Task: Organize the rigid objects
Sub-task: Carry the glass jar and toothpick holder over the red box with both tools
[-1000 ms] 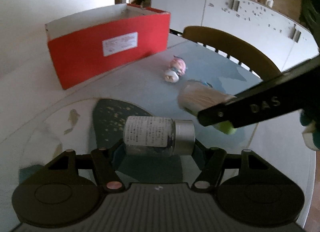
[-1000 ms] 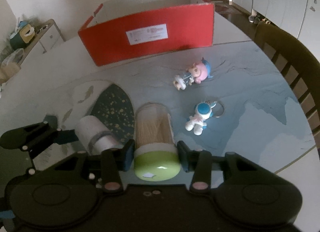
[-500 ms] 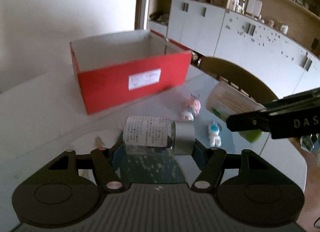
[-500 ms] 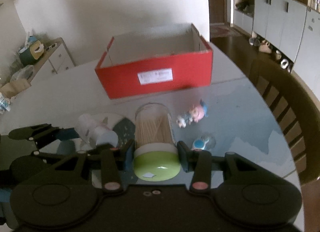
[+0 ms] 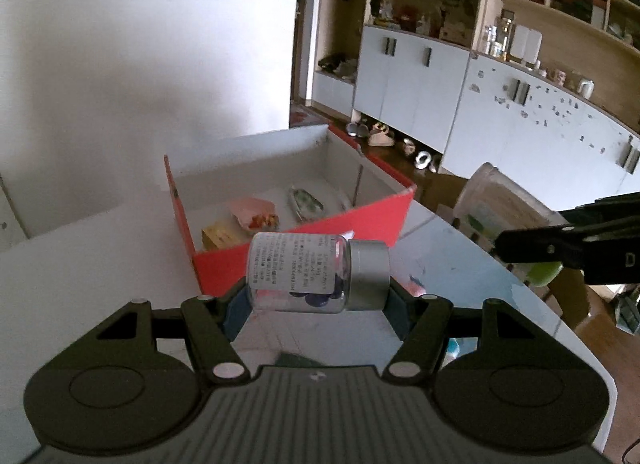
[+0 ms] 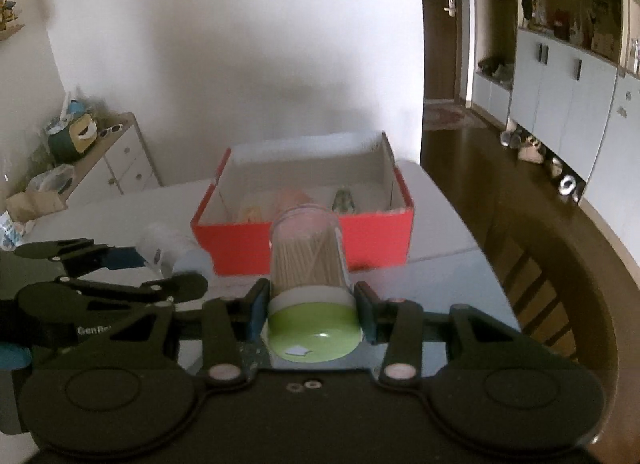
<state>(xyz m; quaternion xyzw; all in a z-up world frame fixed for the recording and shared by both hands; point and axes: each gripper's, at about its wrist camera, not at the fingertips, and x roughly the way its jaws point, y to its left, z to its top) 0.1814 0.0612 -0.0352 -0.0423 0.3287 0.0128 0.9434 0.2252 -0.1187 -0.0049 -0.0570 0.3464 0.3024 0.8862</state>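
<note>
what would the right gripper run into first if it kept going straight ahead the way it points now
Probably the red box. The right gripper, shut on the toothpick jar, points at the box's near wall, so the jar's far end would likely meet it first, though height above the rim is unclear.

White wall cabinets point(image 5: 408, 80) with open shelves point(image 5: 560, 16) of jars; shoes point(image 5: 380, 136) on the wooden floor below. Wooden chair point(image 6: 560, 264) beside the surface's point(image 5: 100, 256) right edge. Low drawer unit point(image 6: 120, 160).
</note>
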